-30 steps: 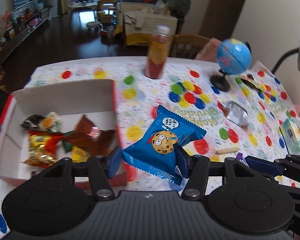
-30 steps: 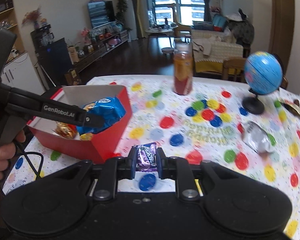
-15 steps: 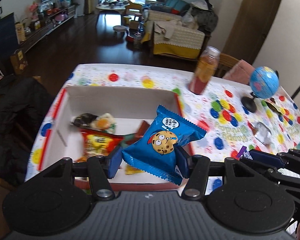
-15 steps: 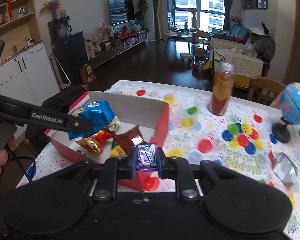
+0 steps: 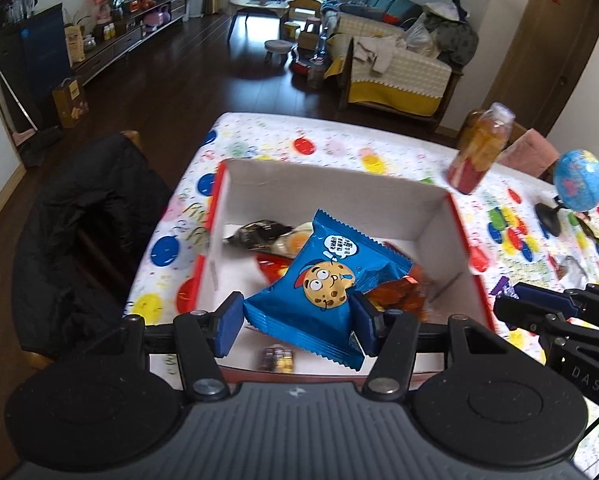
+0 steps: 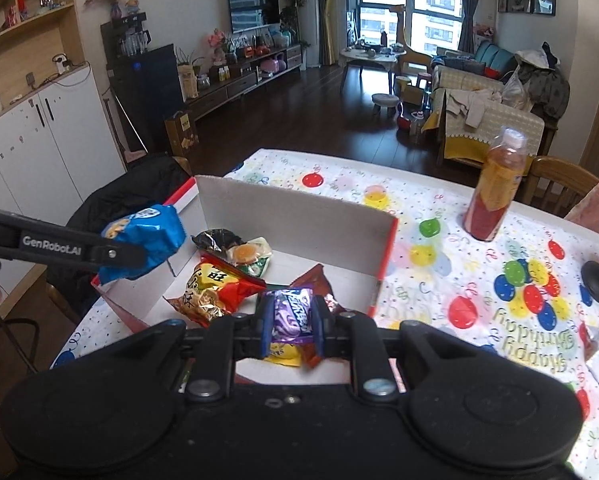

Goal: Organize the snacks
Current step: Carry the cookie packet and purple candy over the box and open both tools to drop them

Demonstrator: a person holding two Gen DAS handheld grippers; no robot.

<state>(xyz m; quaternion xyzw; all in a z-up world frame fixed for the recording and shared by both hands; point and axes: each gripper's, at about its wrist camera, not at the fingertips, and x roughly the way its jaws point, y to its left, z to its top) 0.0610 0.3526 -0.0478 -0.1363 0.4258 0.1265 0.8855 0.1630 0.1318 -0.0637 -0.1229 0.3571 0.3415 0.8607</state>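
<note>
1. Blue cookie packet point(image 5: 319, 292) is sitting clamped between the pads of the left gripper point(image 5: 299, 320), hanging over the near part of the red-and-white box point(image 5: 331, 196).
2. Purple candy wrapper point(image 6: 291, 312) is being pinched upright by the right gripper point(image 6: 290, 330), its jaws nearly together, over the box's near edge.
3. Both snacks are hanging above the open box, which is standing at the table's point(image 6: 439, 280) left end; I judge the box floor is lying straight below each tool, so letting go looks like the next move.
4. Several wrapped snacks point(image 6: 215, 288) are already lying inside.
</note>
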